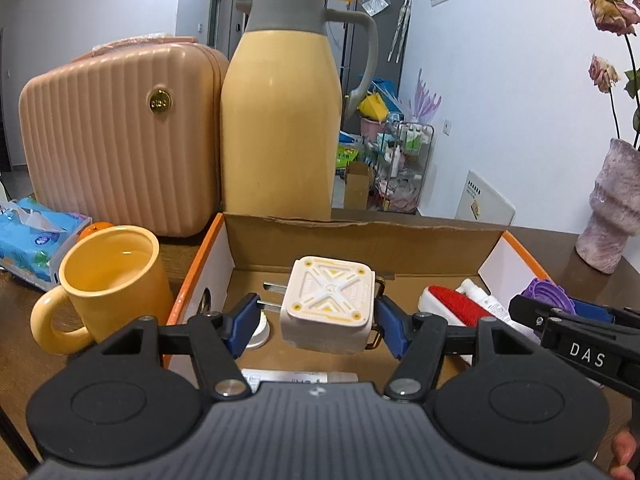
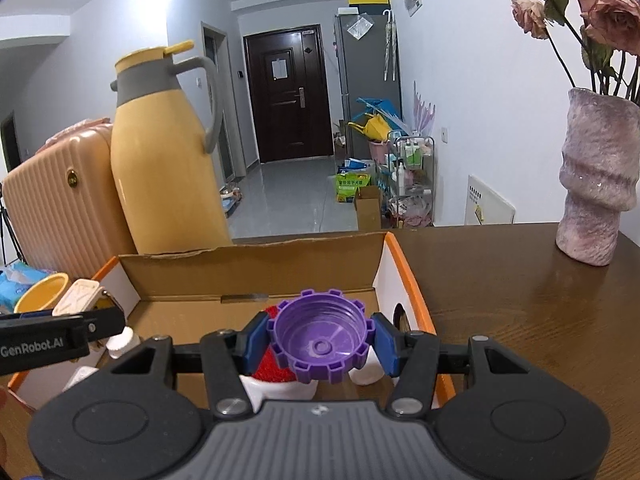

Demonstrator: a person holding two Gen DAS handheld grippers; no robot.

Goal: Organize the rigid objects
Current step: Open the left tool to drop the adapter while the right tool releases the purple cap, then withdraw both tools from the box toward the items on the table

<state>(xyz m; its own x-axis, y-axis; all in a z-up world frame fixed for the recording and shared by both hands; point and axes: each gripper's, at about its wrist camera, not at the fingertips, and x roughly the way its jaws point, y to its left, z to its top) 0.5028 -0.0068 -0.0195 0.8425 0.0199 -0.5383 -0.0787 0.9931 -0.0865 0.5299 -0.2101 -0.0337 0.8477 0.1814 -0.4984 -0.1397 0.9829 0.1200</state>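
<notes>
Yellow mug [image 1: 108, 284] beside cardboard box [image 1: 360, 240]

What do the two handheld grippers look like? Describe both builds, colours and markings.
Both match: black linkage arms with silver pivot bolts, blue finger pads, a ribbed grey body flanked by round black discs. The left gripper reads "GenRobot.AI" on its side; the right gripper reads "DAS".

Cardboard box [image 1: 360, 240] as reference: jug [image 1: 284, 108] directly behind, case [image 1: 120, 136] behind-left, mug [image 1: 108, 280] left, vase [image 2: 596, 176] right.
</notes>
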